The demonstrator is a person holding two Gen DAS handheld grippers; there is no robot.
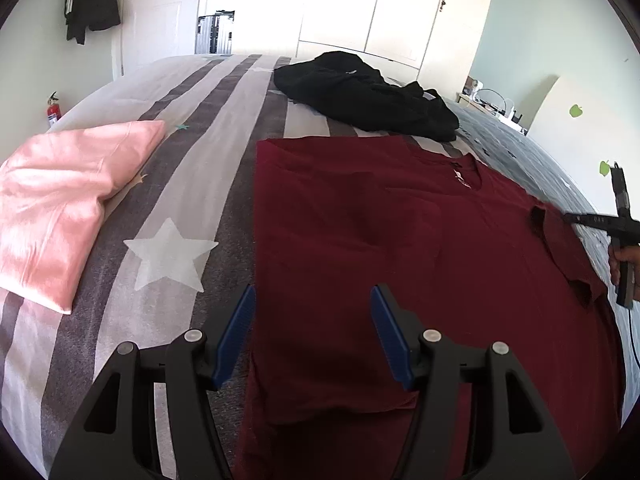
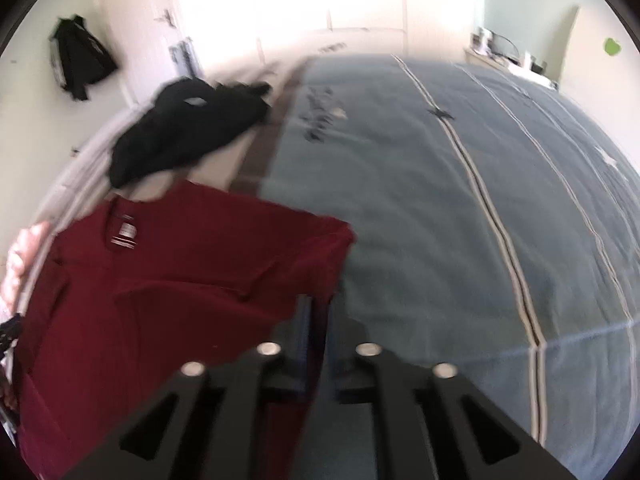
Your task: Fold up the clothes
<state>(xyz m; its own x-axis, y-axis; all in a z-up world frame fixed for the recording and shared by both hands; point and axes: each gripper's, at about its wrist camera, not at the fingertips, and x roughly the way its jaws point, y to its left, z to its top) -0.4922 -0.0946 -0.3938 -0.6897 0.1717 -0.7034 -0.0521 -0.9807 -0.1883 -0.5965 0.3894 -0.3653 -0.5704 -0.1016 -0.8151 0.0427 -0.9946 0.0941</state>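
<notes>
A maroon T-shirt (image 1: 380,240) lies flat on the bed, collar toward the far side and its left side folded in. My left gripper (image 1: 312,292) hovers open over the shirt's lower left part, nothing between its blue pads (image 1: 240,332). At the right edge my right gripper (image 1: 570,218) pinches the shirt's right sleeve (image 1: 560,240) and holds it lifted. In the blurred right wrist view the narrow jaws of the right gripper (image 2: 318,308) have the maroon sleeve (image 2: 312,248) between them, and the shirt (image 2: 160,300) spreads to the left.
A folded pink garment (image 1: 60,208) rests on the striped, star-printed cover (image 1: 172,252) at the left. A crumpled black garment (image 1: 368,92) lies beyond the shirt. Blue-grey bedding (image 2: 460,220) stretches to the right. A person's hand (image 1: 620,260) grips the right tool.
</notes>
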